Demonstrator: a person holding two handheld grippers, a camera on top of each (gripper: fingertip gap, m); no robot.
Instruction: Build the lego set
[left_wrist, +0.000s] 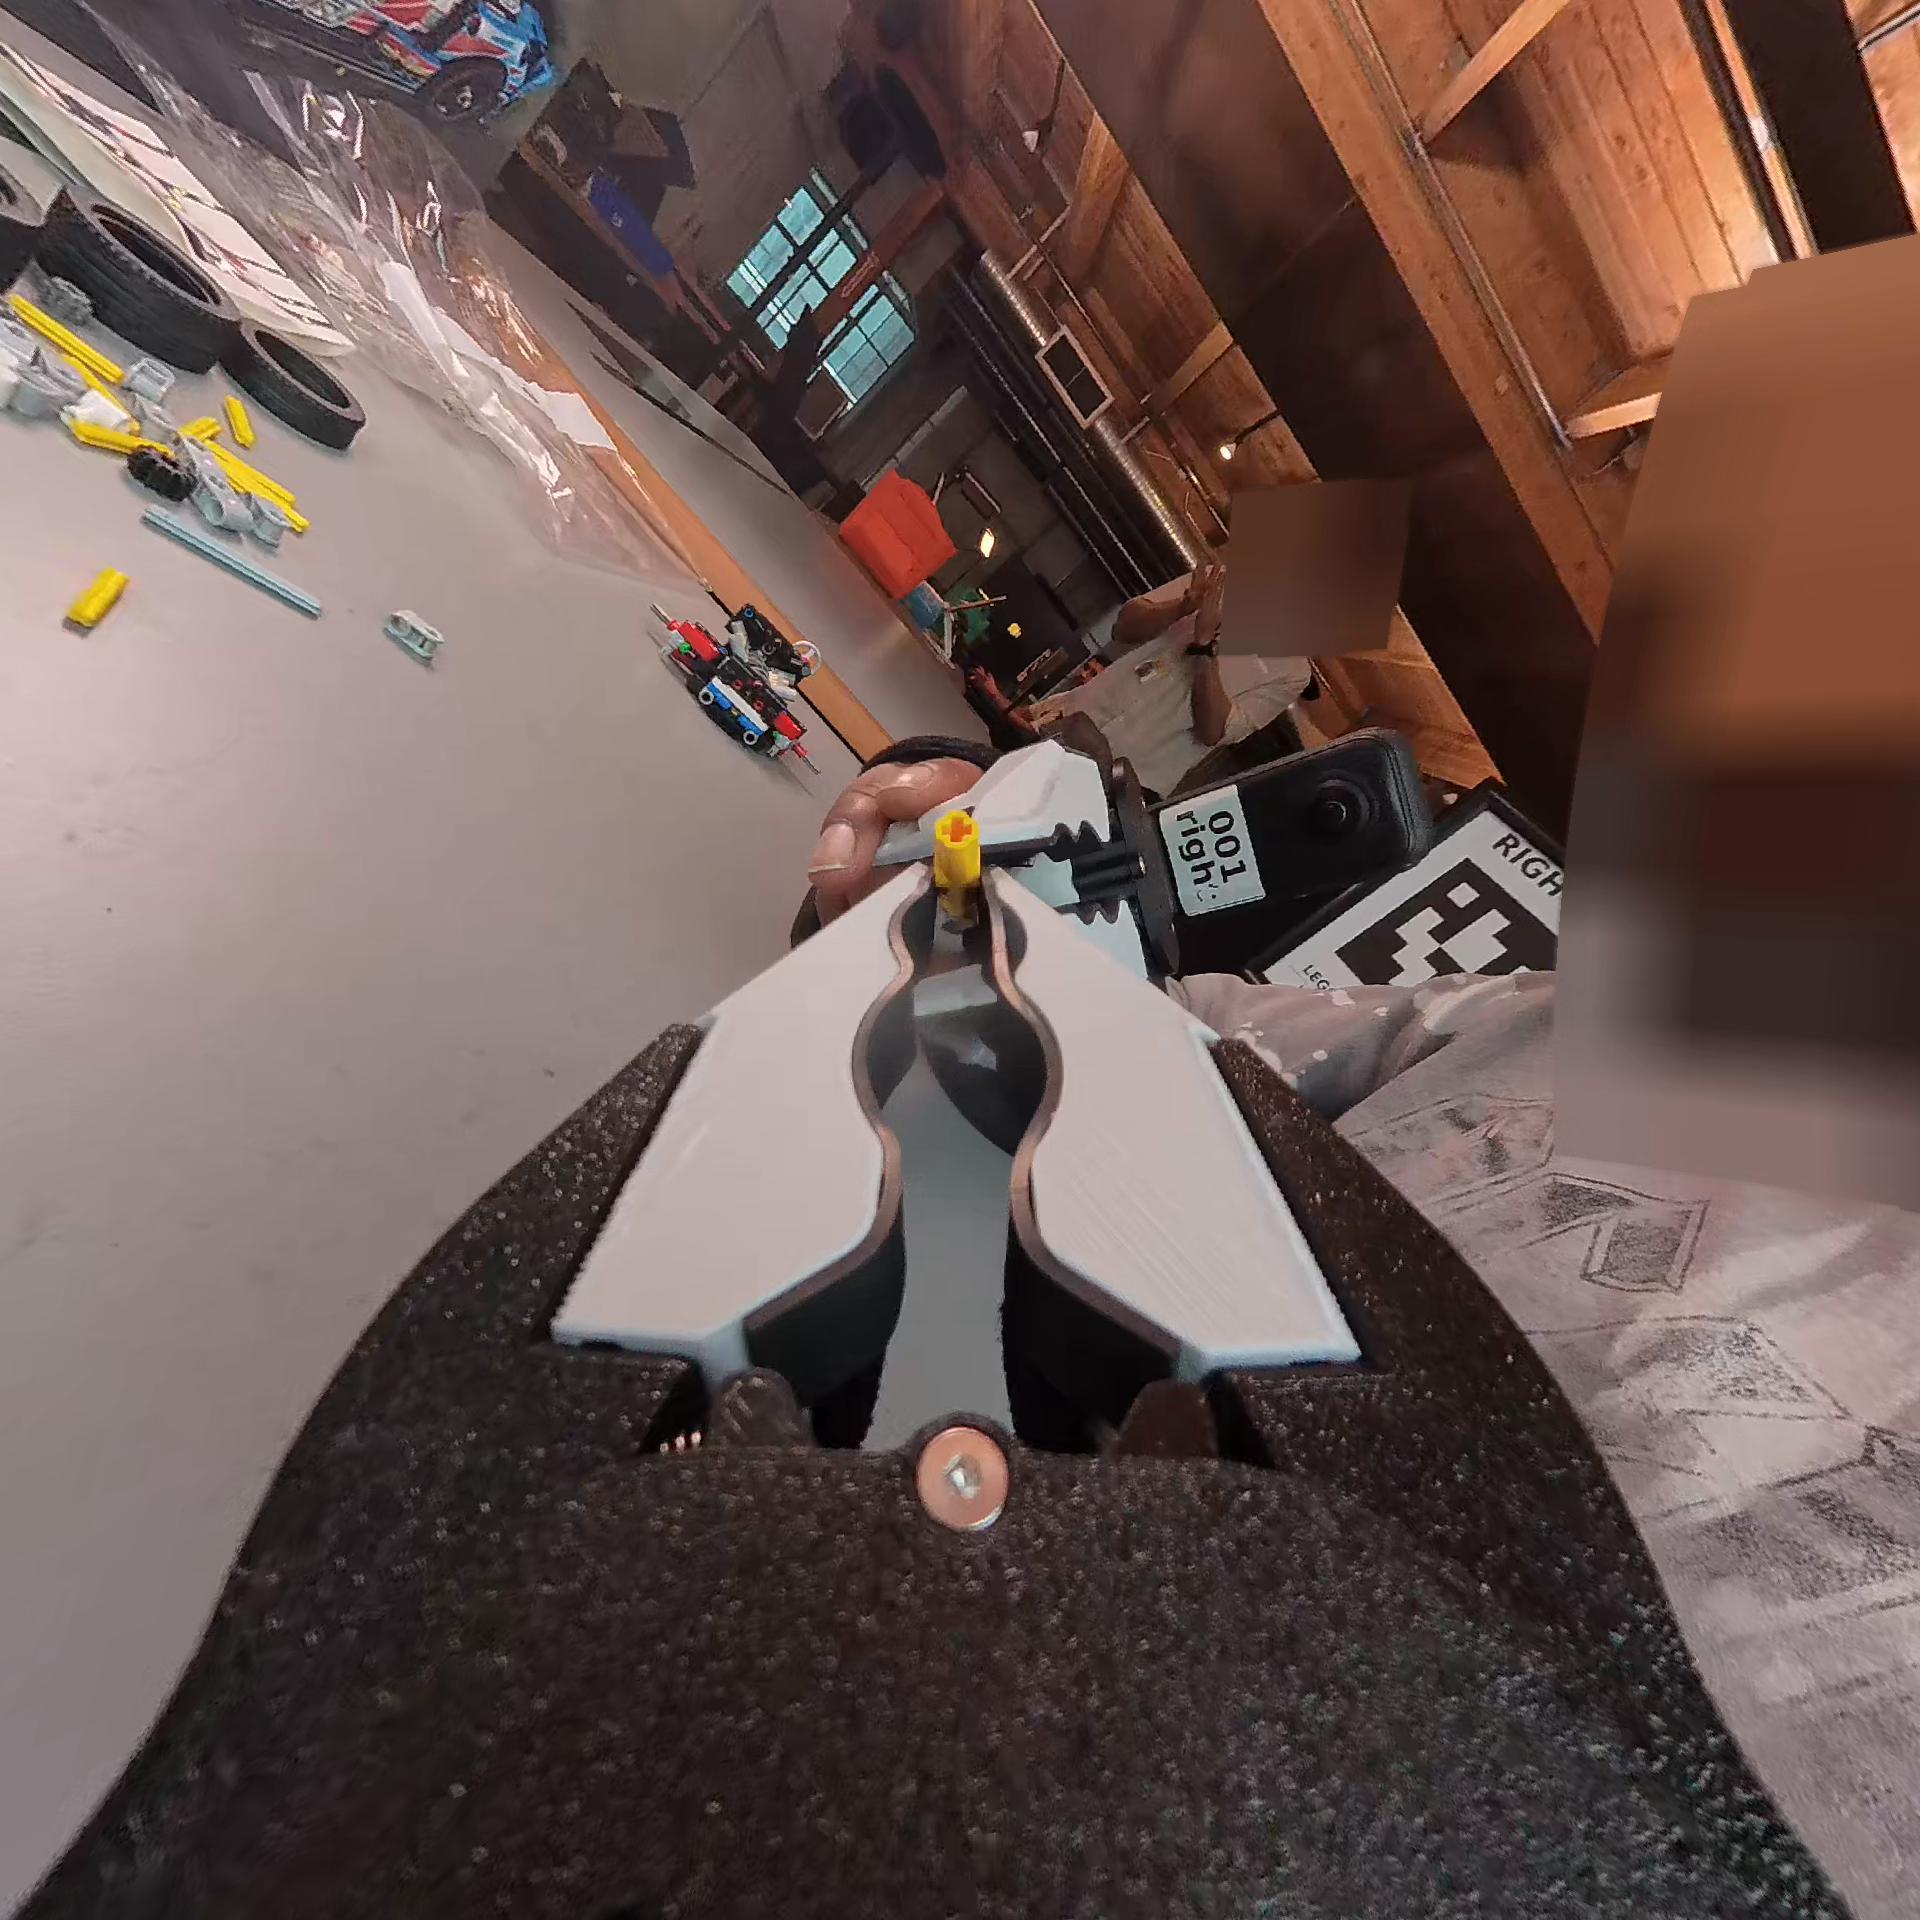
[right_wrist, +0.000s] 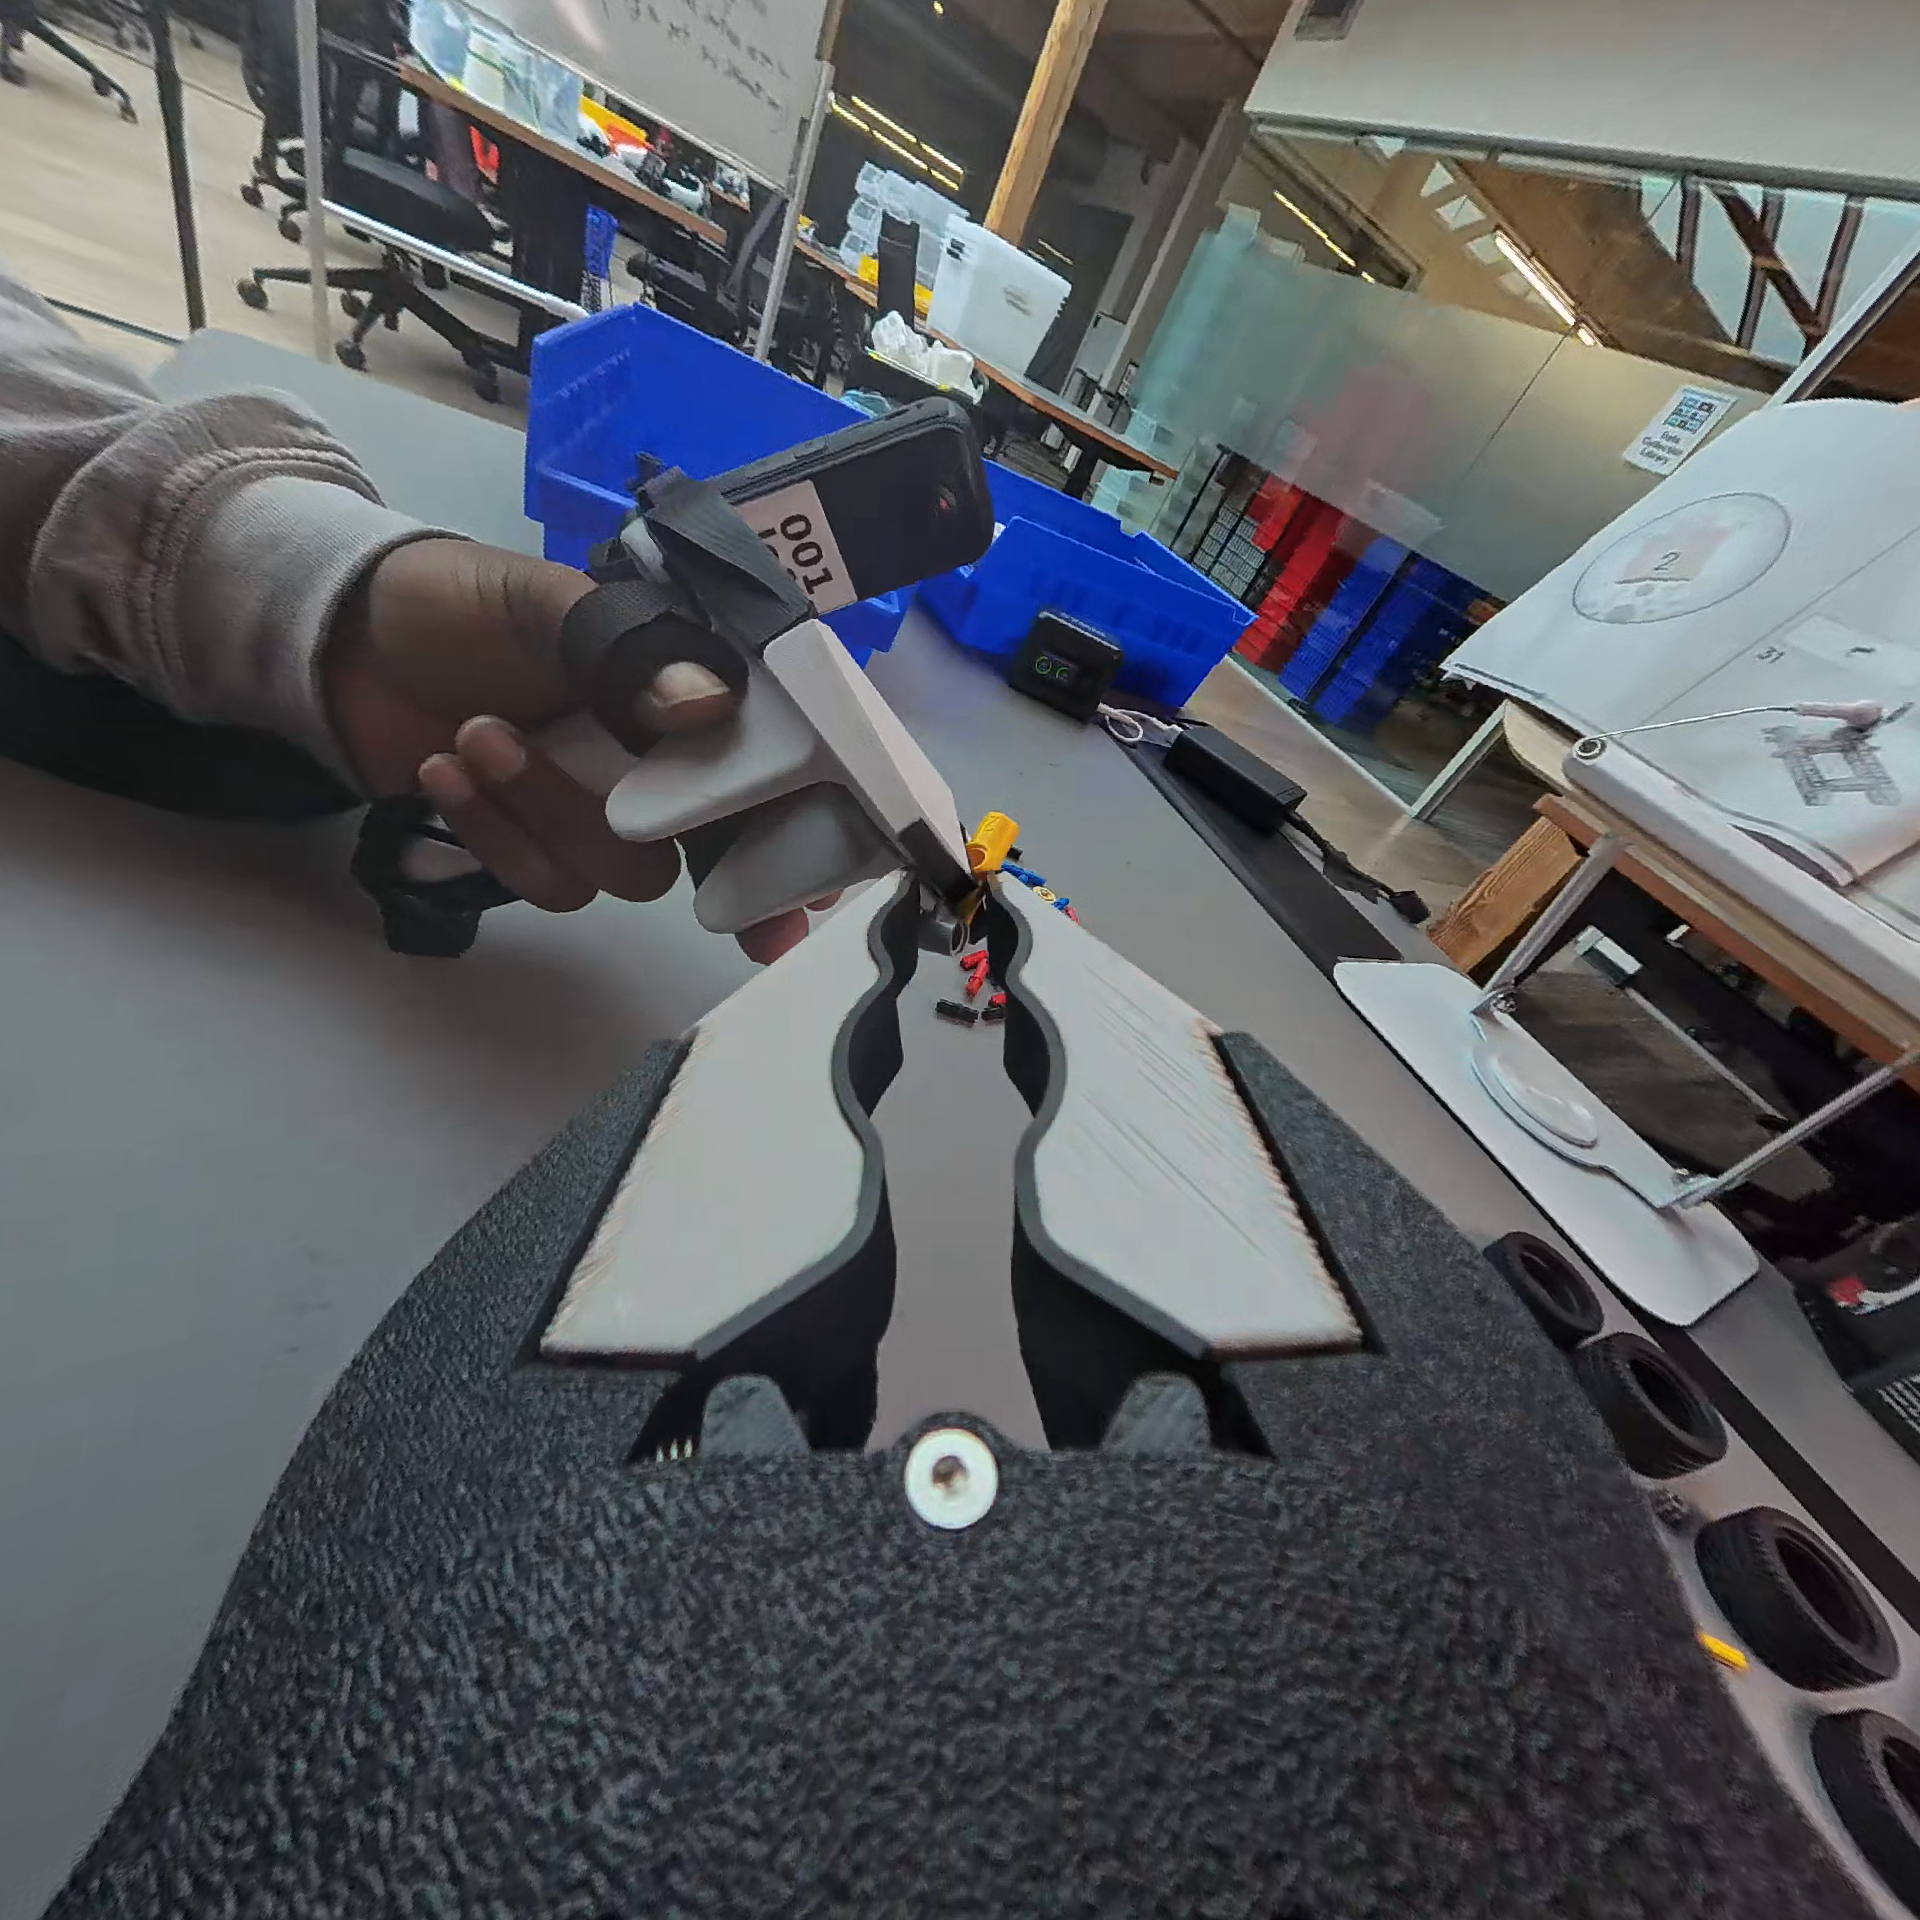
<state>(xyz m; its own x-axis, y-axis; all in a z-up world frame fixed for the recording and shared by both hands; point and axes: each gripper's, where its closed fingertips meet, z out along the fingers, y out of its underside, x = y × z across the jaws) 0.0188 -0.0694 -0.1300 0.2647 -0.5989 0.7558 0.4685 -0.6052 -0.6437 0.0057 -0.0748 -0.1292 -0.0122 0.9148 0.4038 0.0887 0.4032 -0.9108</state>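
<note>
A small yellow connector (left_wrist: 956, 850) with a cross-shaped hole sits at the tips of my left gripper (left_wrist: 953, 896), which is shut on its lower end. My right gripper (left_wrist: 1023, 826) comes in from the far side, held by a hand, and touches the same piece. In the right wrist view my right gripper (right_wrist: 958, 891) is shut, with a small grey piece (right_wrist: 940, 930) just behind its tips. The yellow connector (right_wrist: 992, 834) sticks up above them. My left gripper (right_wrist: 951, 857) reaches in from the left and pinches it. How the two pieces join is hidden.
Black tyres (left_wrist: 140, 281), loose yellow and grey parts (left_wrist: 197, 462), a long grey axle (left_wrist: 231, 561) and a part-built model (left_wrist: 743, 681) lie on the grey table (left_wrist: 312, 935). Blue bins (right_wrist: 665, 416), an instruction booklet on a stand (right_wrist: 1714, 665), tyres (right_wrist: 1652, 1403) and small pins (right_wrist: 971, 987) lie around. Left and right tips are no more than a few centimetres apart. The long grey axle (left_wrist: 231, 561) is about 25 cm from both grippers' fingertips.
</note>
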